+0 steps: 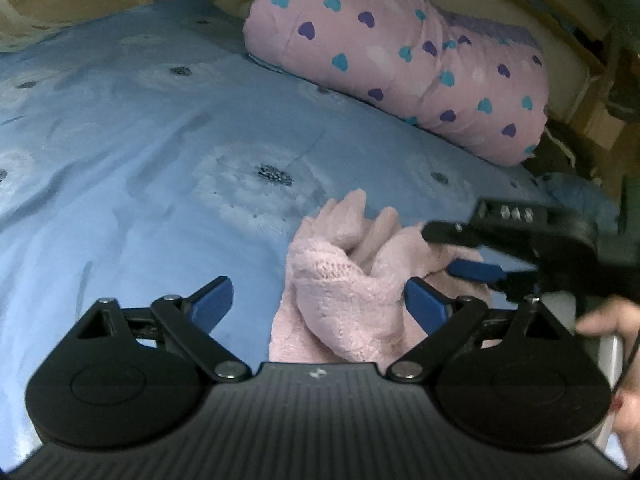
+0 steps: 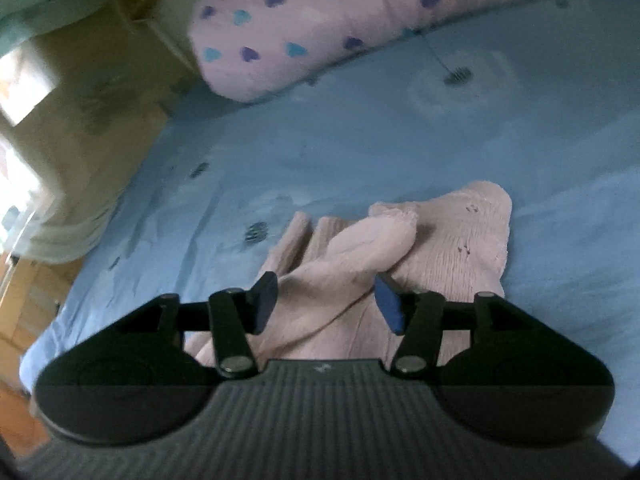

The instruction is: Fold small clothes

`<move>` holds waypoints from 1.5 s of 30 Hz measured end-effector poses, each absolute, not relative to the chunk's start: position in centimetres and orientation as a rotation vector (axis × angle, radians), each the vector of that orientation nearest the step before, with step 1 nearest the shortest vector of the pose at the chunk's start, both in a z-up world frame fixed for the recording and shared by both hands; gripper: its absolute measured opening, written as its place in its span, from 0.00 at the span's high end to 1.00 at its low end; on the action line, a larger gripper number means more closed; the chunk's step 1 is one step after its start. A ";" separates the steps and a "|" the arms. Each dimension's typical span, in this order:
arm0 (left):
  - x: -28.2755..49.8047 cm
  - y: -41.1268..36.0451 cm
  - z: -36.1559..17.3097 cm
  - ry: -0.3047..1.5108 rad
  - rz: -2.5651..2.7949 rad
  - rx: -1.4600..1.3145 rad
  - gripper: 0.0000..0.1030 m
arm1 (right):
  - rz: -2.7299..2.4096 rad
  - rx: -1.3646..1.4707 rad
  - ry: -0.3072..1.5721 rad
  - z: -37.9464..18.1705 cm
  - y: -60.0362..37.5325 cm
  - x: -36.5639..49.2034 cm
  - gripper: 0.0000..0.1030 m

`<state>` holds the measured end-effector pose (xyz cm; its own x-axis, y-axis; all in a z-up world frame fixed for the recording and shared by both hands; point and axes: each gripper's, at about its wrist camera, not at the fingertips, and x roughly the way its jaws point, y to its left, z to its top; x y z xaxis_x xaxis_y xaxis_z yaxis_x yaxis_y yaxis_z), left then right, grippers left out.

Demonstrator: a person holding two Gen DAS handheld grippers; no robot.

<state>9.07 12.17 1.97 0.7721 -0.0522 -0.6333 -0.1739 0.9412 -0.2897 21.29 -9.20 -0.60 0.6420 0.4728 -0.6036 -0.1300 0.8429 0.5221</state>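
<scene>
Both cameras sit low and close over the bed [image 1: 120, 140], each looking forward past its own gripper. The left view faces the quilt [image 1: 400, 60] from the bed's middle and catches the right gripper [image 1: 476, 256] at its right side. Both share the quilt and the pink knit [image 2: 440, 248].

We see dim, bluish indoor light and soft shadows. Fisheye bending curves the bed sheet [image 1: 140, 140] at both frame edges. The right wrist view is motion-blurred, with bright window glare [image 2: 24, 92] far left.
</scene>
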 end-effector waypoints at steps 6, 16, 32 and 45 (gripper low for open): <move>9.6 13.2 -0.1 0.755 -0.010 -0.455 0.70 | 0.408 0.443 0.845 -1.5 -7.6 23.4 0.81; 8.0 15.4 -0.8 0.793 0.011 -0.520 0.71 | 0.625 0.297 0.802 1.0 0.7 25.0 0.84; 6.3 13.9 2.4 0.620 0.101 -0.319 0.37 | 0.456 0.251 0.713 1.9 -11.4 15.9 0.43; 8.3 11.8 0.3 0.739 0.039 -0.230 0.38 | 0.419 0.310 0.730 -3.4 -16.3 7.1 0.33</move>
